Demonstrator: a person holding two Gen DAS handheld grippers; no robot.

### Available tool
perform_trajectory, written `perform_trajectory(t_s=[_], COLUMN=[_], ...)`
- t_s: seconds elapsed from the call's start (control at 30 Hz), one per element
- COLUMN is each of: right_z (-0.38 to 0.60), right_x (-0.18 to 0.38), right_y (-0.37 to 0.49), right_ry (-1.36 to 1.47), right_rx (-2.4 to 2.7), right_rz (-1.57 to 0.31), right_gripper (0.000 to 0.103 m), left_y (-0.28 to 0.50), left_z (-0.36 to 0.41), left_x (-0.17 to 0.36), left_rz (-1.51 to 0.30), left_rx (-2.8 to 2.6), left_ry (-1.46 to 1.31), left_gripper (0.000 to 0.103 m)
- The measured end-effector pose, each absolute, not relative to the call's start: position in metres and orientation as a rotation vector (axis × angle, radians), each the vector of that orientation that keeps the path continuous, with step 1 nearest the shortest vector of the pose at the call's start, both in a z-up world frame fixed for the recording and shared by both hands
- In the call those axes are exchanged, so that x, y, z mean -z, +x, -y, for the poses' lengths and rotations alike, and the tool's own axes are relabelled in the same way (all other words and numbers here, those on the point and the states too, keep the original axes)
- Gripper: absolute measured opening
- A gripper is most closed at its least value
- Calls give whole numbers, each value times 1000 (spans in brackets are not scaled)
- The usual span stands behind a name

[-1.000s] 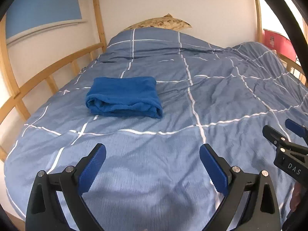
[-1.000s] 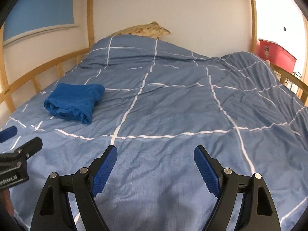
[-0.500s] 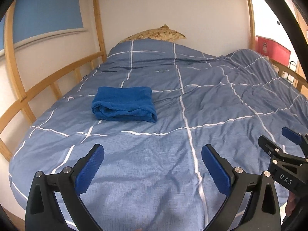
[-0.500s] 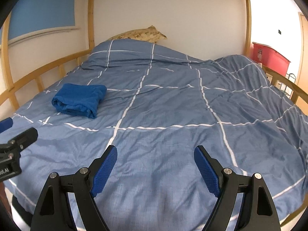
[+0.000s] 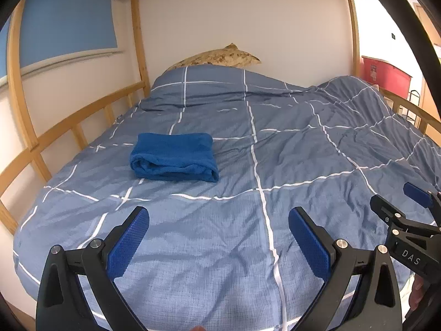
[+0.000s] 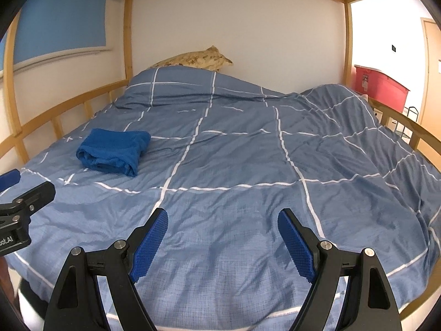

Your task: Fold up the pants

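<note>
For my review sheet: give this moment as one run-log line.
pants: folded, on duvet | left gripper: open, empty | right gripper: open, empty | contact: none

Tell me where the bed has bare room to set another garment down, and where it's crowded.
Free: the flat duvet right of the folded blue pants, and the near strip ahead of both open grippers, left gripper and right gripper. Crowded: the pants' patch by the wooden side rail, and the bunched duvet at the far right.

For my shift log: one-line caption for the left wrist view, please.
Open left gripper above the duvet, folded blue pants lying ahead to its left, right gripper at the right edge.
</note>
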State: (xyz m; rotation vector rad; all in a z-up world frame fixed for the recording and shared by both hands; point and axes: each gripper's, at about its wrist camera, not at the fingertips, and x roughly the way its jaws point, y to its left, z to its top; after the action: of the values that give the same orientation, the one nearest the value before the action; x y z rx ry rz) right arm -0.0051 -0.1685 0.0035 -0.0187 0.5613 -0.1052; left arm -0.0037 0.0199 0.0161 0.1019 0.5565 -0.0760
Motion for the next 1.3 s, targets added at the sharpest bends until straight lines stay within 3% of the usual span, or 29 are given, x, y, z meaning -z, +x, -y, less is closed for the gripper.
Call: perform_trajectory(t_s=[1.3], right_z=[159], right_x=[-12], right_y=[-9], right_ry=[-18], right_rx=[92], right_rz=[-538], right_gripper=[83], left_y=[-9], left_z=[-24], left_x=[-25], left_rz=[-530], left_rx=[71], left_ry=[97], left_gripper=[103])
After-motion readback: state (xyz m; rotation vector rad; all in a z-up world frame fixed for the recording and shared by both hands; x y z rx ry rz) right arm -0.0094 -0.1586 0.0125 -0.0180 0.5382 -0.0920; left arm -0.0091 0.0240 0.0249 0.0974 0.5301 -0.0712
